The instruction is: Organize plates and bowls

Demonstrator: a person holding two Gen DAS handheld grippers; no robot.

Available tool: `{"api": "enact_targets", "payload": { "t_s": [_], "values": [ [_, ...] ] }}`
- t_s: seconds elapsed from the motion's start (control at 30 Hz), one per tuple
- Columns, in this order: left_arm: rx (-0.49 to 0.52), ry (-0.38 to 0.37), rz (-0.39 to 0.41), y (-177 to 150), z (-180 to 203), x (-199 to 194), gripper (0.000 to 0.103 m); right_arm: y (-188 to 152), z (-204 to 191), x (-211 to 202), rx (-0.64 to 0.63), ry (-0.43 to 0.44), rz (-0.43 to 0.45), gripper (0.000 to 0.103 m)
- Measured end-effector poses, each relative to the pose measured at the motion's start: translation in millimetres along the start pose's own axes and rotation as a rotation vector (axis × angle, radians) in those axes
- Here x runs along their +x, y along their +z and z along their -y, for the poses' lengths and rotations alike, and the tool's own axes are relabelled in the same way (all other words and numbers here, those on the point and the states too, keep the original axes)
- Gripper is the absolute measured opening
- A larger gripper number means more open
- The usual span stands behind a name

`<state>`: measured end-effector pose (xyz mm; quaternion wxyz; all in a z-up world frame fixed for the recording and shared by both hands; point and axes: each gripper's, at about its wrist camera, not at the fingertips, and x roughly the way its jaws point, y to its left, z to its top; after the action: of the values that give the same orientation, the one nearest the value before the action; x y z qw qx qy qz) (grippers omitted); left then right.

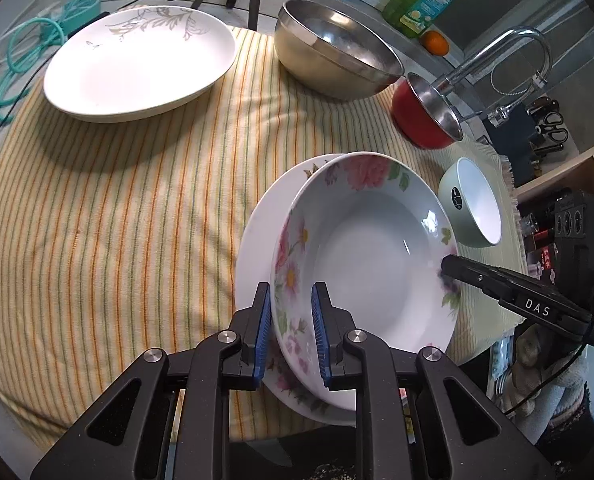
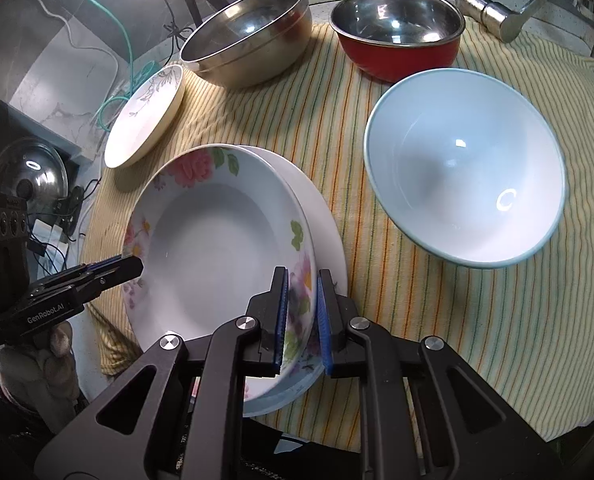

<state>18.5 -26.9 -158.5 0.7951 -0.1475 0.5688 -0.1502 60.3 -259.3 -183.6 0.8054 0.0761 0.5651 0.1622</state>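
1. While both grippers are clamping the floral plate (image 1: 361, 248), one on each side of its rim, stacking is looking about halfway at best, as a judgement.
2. Left gripper (image 1: 291, 320) fingers are clenching on the near-left rim; right gripper (image 2: 301, 312) fingers are clenching on the opposite rim, so the plate is being held two-handed.
3. Floral plate is sitting tilted over a white plate (image 1: 257, 232) on the striped cloth (image 1: 117, 220) covering the bench; cannot tell whether it is fully resting on it or slightly lifted.
4. Leaf plate (image 1: 137, 68) is lying apart at the far left, not stacked yet.
5. Bowls are standing loose: steel bowl (image 2: 249, 36) and red bowl (image 2: 397, 36) side by side at the far edge, white bowl (image 2: 465, 184) nearer, right of the plates. None are nested.
6. Contents: every bowl and plate is showing empty; the floral plate is the only thing sitting in or on another dish.
7. Likely left: settling the floral plate, adding the leaf plate, nesting the bowls.
8. Soap bottle (image 1: 425, 0) and faucet (image 1: 509, 56) are standing behind, not involved.
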Motion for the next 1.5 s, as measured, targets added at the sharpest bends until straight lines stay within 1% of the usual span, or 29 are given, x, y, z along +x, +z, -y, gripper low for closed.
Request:
{"api": "enact_targets", "payload": {
  "t_s": [0.07, 0.3, 0.6, 0.7, 0.77, 0.83, 0.9, 1.23, 1.33, 1.4, 1.47, 1.5],
  "values": [
    [0.008, 0.01, -0.001, 0, 2, 0, 0.018, 0, -2, 0, -0.009, -0.009, 0.0, 0.016],
    [0.05, 0.055, -0.001, -2, 8, 1, 0.018, -2, -9, 0, -0.062, -0.063, 0.001, 0.016],
    [0.094, 0.096, 0.0, -3, 15, 1, 0.018, -3, -16, 0, -0.1, -0.11, -0.001, 0.017],
    [0.099, 0.1, -0.001, -3, 15, 2, 0.018, -5, -19, 0, -0.12, -0.131, 0.0, 0.019],
    [0.104, 0.104, 0.0, -3, 17, 2, 0.018, -6, -22, 0, -0.135, -0.14, 0.001, 0.025],
    [0.108, 0.109, 0.002, -4, 17, 3, 0.018, -6, -26, 1, -0.149, -0.153, 0.004, 0.028],
    [0.117, 0.117, 0.004, -4, 19, 3, 0.018, -6, -27, 1, -0.157, -0.163, 0.007, 0.028],
    [0.109, 0.111, 0.019, -6, 18, 3, 0.018, -7, -28, 0, -0.16, -0.171, 0.019, 0.029],
    [0.11, 0.111, 0.025, -6, 18, 2, 0.018, -7, -28, -2, -0.158, -0.167, 0.026, 0.03],
    [0.111, 0.108, 0.026, -6, 17, 2, 0.018, -7, -29, -4, -0.159, -0.168, 0.034, 0.035],
    [0.111, 0.104, 0.028, -6, 16, 1, 0.018, -7, -30, -8, -0.156, -0.168, 0.049, 0.052],
    [0.11, 0.101, 0.03, -6, 16, 0, 0.018, -7, -32, -9, -0.156, -0.168, 0.055, 0.054]
  ]
}}
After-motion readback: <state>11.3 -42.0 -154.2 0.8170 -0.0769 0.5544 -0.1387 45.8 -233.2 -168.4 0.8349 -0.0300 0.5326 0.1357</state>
